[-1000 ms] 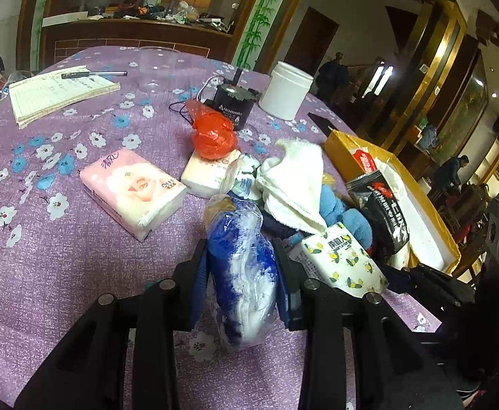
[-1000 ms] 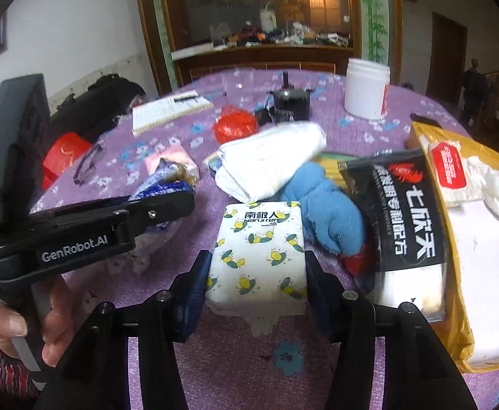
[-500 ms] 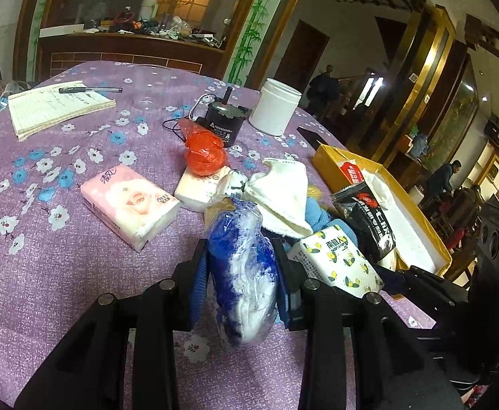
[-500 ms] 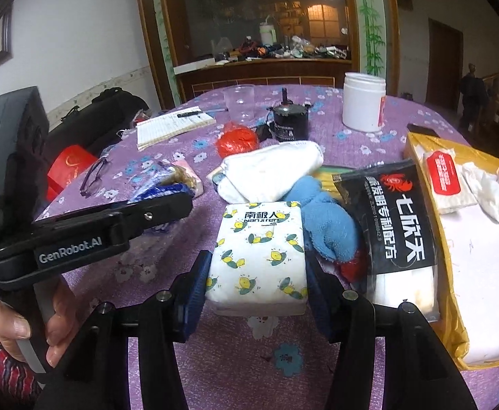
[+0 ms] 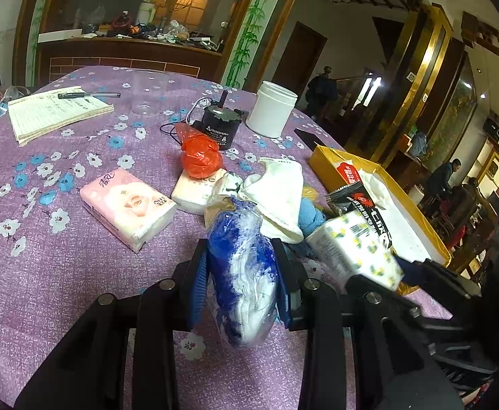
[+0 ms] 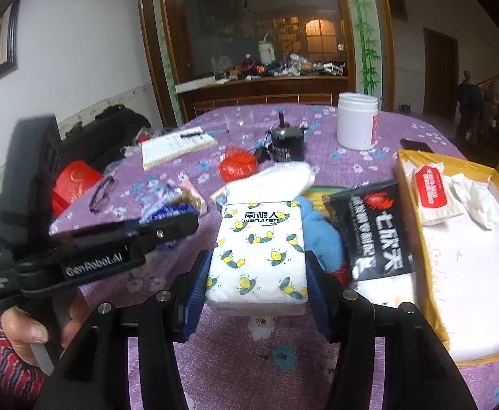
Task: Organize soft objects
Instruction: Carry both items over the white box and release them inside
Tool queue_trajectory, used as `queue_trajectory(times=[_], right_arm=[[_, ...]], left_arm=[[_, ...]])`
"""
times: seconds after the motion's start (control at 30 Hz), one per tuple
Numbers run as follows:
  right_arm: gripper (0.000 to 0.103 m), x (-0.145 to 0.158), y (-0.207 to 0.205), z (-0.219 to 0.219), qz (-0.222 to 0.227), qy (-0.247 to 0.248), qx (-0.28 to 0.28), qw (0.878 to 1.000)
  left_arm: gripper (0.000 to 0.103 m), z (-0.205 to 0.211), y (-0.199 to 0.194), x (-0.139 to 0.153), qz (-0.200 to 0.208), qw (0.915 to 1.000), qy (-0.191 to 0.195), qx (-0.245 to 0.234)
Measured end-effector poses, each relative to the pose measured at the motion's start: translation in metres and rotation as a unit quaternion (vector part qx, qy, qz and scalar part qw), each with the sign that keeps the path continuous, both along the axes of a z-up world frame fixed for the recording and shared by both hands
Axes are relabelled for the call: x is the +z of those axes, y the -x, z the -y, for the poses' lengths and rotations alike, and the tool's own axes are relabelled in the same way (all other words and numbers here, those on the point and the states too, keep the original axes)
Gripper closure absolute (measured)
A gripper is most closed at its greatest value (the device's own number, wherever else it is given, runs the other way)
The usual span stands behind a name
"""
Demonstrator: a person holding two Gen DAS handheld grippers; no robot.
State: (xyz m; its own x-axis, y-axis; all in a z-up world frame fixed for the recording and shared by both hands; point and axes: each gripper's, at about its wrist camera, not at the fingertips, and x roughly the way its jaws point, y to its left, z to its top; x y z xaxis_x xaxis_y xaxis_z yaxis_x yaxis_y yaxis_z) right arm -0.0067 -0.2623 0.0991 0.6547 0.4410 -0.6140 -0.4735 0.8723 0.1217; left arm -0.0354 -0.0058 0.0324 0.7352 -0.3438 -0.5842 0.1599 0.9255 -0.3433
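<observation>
Currently: left tongs (image 5: 240,270) clamp blue-white bagged bundle (image 5: 242,273); right tongs (image 6: 258,273) clamp tissue pack (image 6: 259,253). Risk: slick plastic slipping; yellow box (image 6: 416,222) at two o'clock.

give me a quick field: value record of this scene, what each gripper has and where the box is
left gripper: shut on blue and white bag
right gripper: shut on lemon-print tissue pack
yellow box: open, right of the pile, holds a red-label pack
still on table: pink tissue pack, white cloth, orange bag
surface: purple floral tablecloth
</observation>
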Motion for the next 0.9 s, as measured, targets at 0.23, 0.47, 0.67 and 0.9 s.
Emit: queue_trajectory(times=[0.23, 0.47, 0.67, 0.9], right_arm=[[0.049, 0.010, 0.000, 0.016, 0.002, -0.020, -0.015, 1.000], [0.049, 0.018, -0.001, 0.031, 0.001, -0.042, -0.027, 0.999], [0.049, 0.026, 0.002, 0.053, 0.008, -0.060, -0.043, 0.997], [0.049, 0.039, -0.006, 0.103, 0.005, -0.099, -0.084, 0.992]], left_arm=[[0.071, 0.003, -0.002, 0.004, -0.012, 0.9998, 0.015, -0.006], [0.071, 0.011, 0.001, 0.015, -0.009, 0.9998, 0.009, -0.014], [0.071, 0.025, 0.002, 0.024, -0.008, 0.9996, 0.008, -0.027], [0.071, 0.065, -0.005, 0.046, -0.003, 0.9977, -0.006, -0.068]])
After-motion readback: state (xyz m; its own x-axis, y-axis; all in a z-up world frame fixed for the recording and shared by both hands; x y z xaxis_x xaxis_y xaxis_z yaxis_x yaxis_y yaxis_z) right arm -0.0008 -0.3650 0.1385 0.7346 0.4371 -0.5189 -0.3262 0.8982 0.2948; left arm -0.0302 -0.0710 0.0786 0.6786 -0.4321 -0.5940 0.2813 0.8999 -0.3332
